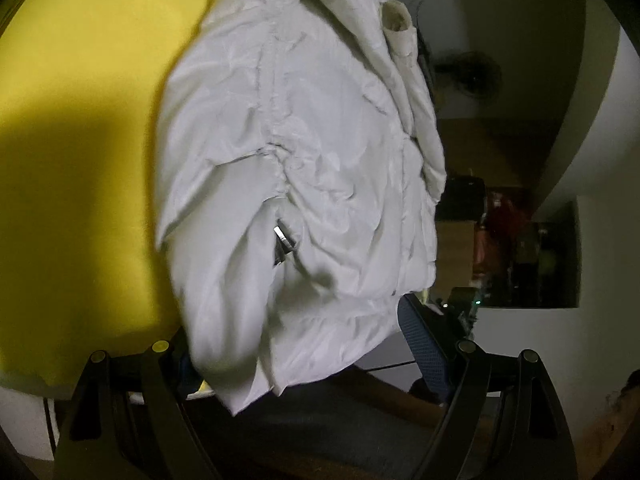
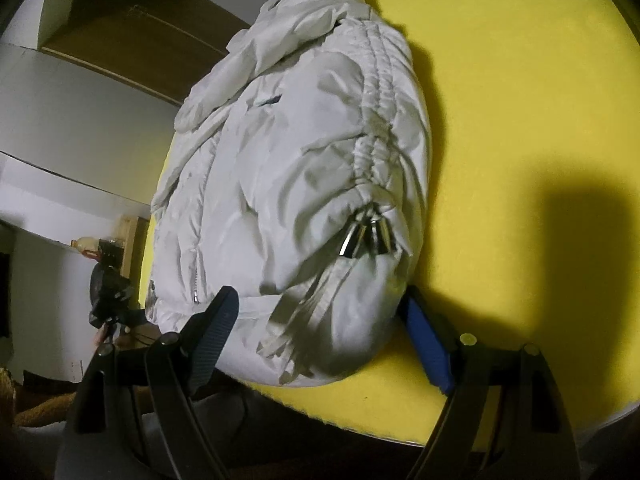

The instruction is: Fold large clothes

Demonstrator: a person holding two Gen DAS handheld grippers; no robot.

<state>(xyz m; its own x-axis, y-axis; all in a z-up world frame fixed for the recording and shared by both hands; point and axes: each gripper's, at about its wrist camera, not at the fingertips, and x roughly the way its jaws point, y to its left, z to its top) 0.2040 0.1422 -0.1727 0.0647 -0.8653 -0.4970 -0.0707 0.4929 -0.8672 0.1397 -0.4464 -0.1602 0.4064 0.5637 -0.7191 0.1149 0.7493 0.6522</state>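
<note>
A white puffer jacket (image 1: 312,152) (image 2: 288,168) lies crumpled on a yellow surface (image 1: 80,80) (image 2: 520,80), with its hem hanging over the near edge. Metal cord ends (image 1: 284,240) (image 2: 364,236) dangle at its gathered side seam. My left gripper (image 1: 296,328) is open around the hem. Its right finger (image 1: 420,340) stands just beside the cloth, and the jacket hides its left finger. My right gripper (image 2: 318,292) is open too, and the jacket's lower corner bulges between its blue-padded fingers (image 2: 212,332) without being pinched.
The yellow surface's edge (image 2: 360,412) runs close in front of me. A fan (image 1: 472,76) and a wall niche (image 1: 520,248) full of items stand beyond the jacket. A brown wooden panel (image 2: 132,40) is on the far wall. A dark device (image 2: 108,292) hangs beside the surface.
</note>
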